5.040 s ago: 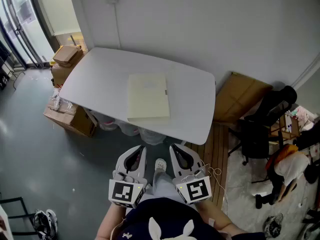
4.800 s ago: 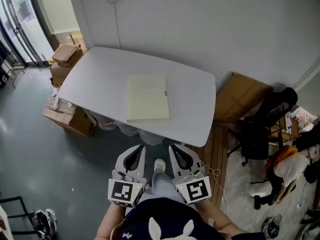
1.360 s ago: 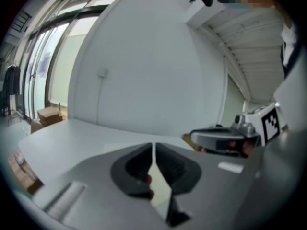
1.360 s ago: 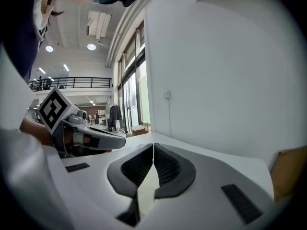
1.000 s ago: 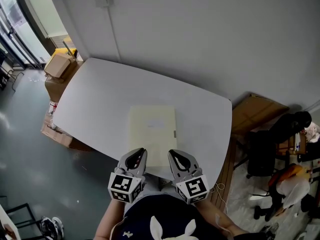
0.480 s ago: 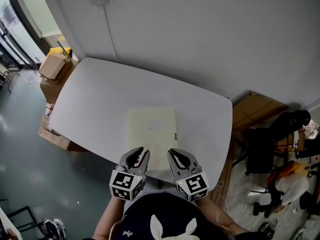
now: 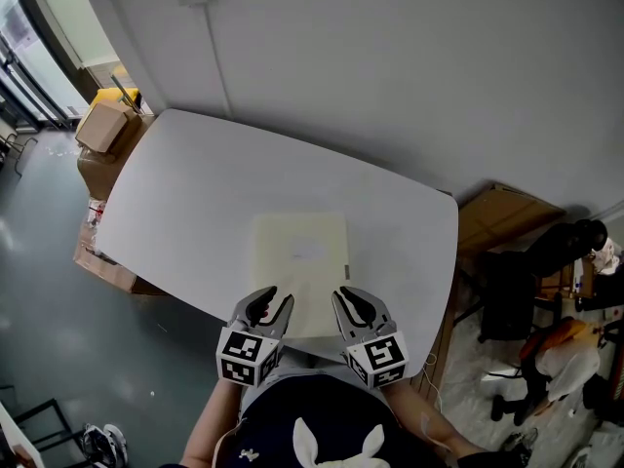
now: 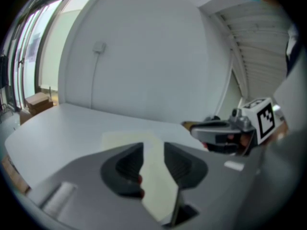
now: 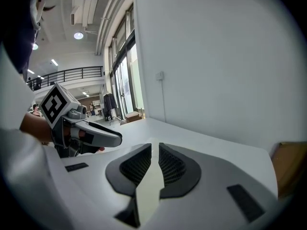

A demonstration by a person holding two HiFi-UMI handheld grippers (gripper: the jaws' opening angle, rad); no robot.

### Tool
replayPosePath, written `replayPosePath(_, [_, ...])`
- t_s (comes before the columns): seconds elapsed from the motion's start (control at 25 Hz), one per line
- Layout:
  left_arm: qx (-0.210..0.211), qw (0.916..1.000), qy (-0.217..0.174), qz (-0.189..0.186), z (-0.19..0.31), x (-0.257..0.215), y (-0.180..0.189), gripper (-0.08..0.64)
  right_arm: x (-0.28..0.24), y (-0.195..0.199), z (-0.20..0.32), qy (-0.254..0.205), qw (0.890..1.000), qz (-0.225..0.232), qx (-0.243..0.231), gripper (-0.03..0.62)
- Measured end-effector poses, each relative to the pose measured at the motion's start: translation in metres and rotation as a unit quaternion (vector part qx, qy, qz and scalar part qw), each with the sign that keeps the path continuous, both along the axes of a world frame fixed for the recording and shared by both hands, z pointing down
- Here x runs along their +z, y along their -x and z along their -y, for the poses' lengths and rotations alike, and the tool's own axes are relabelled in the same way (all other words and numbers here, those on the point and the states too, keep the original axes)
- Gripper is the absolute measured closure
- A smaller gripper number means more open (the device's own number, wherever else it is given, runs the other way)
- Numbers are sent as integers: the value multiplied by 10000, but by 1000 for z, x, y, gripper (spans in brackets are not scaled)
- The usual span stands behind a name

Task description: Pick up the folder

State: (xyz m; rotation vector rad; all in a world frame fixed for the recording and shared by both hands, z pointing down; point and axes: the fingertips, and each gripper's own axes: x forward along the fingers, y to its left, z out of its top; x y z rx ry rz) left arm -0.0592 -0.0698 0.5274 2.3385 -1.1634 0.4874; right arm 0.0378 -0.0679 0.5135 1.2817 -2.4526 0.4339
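There's the folder (image 7: 300, 261), a pale cream rectangle, closed and lying flat on the white table (image 7: 195, 193). Its long sides run away from the person and its short near end sits close to the table's front edge. A faint whitish label (image 7: 310, 253) shows on the cover and a small dark tab (image 7: 346, 267) pokes out midway along its right-hand long edge; the folder lies roughly midway between the table's two ends, well apart from its far edge

Grey left tool (image 7: 270, 302) and right tool (image 7: 349, 300) bear black-and-white marker cubes (image 7: 248, 357); navy top (image 7: 322, 422) worn.
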Motion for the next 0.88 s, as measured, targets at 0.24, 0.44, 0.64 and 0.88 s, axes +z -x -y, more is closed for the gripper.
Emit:
replayPosePath(0.24, [-42, 9999, 80, 92, 10, 8, 5, 433, 13, -4, 8, 208, 9997, -76, 75, 512])
replayPosePath(0.44, [-57, 9997, 164, 185, 21, 18, 10, 417, 27, -8, 17, 444, 9989, -101, 150, 450])
replayPosePath(0.64, [-57, 9992, 278, 290, 28, 29, 14, 393, 41, -9, 22, 666, 9975, -147, 167, 425])
replayPosePath(0.88, [-91, 9982, 449, 385, 32, 44, 19, 373, 58, -12, 26, 926, 9951, -284, 177, 384])
